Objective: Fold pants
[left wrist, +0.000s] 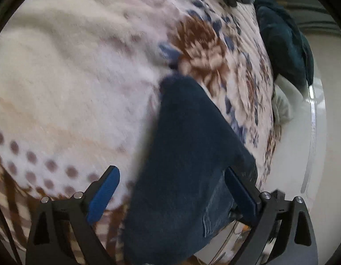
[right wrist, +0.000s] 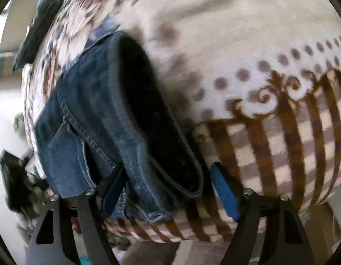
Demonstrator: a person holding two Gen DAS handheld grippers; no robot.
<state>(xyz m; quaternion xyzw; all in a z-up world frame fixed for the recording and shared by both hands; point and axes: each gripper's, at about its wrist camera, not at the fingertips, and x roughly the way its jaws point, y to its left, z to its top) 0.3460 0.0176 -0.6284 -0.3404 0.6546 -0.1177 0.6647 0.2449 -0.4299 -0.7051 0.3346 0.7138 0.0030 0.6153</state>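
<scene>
left gripper (left wrist: 171, 195) tilted down, fingers (left wrist: 104, 195) spread, over pants (left wrist: 183, 154)

We see the pants (left wrist: 188, 154) lying on the blanket (left wrist: 71, 77), running forward from between the fingers of the left gripper (left wrist: 172, 196). At the right gripper (right wrist: 168, 190), the waistband (right wrist: 135, 132) lies between the fingers, nearer the left one. Another garment (left wrist: 283, 42) lies ahead, rightward.

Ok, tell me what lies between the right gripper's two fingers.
The right wrist view shows the jeans, their folded waistband end, between the right gripper's open fingers, over the patterned blanket.
</scene>
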